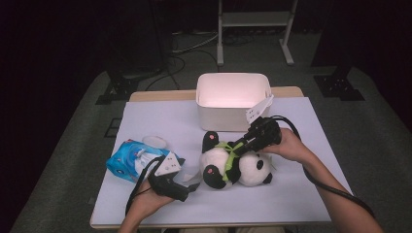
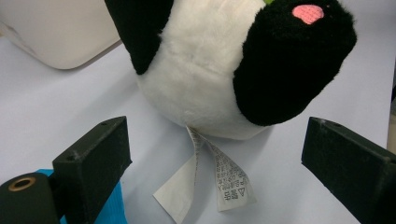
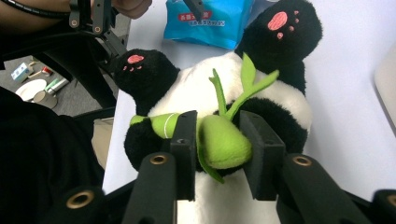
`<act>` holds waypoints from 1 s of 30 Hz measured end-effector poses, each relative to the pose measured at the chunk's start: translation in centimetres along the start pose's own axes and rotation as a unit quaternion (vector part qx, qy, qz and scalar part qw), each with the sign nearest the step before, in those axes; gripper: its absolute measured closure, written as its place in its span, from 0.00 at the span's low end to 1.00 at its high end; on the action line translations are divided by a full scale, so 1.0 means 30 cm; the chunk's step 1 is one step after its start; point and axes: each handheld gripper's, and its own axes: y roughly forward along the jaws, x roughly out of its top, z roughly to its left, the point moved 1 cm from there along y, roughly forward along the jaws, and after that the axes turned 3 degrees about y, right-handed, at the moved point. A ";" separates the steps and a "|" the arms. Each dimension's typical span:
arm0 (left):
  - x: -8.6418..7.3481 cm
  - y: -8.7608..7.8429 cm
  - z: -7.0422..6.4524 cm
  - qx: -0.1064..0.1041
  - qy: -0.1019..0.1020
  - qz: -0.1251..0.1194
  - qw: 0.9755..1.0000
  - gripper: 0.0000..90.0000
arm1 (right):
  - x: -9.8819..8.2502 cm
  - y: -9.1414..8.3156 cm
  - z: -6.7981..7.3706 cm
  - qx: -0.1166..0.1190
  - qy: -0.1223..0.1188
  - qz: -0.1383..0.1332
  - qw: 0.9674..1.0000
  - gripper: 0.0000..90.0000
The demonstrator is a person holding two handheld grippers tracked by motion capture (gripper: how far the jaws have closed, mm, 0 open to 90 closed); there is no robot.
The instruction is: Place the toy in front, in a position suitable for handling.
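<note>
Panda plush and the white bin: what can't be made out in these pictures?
- High view: the white bin's inside is washed out by glare, so its contents can't be told.
- Right gripper view: the right tongs cover the middle of the green bamboo sprig.
- Left gripper view: the panda plush's head is cut off by the top edge; its care tag's print is too small to read.

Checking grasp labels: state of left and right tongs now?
Left tongs: open, nothing held, aimed at the panda toy.
Right tongs: jaws around the panda's green bamboo piece; grip cannot be told.
</note>
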 end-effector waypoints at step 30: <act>0.033 -0.064 0.053 -0.013 0.019 0.014 1.000 0.11 | -0.143 -0.050 -0.017 -0.027 0.018 -0.040 0.999 0.57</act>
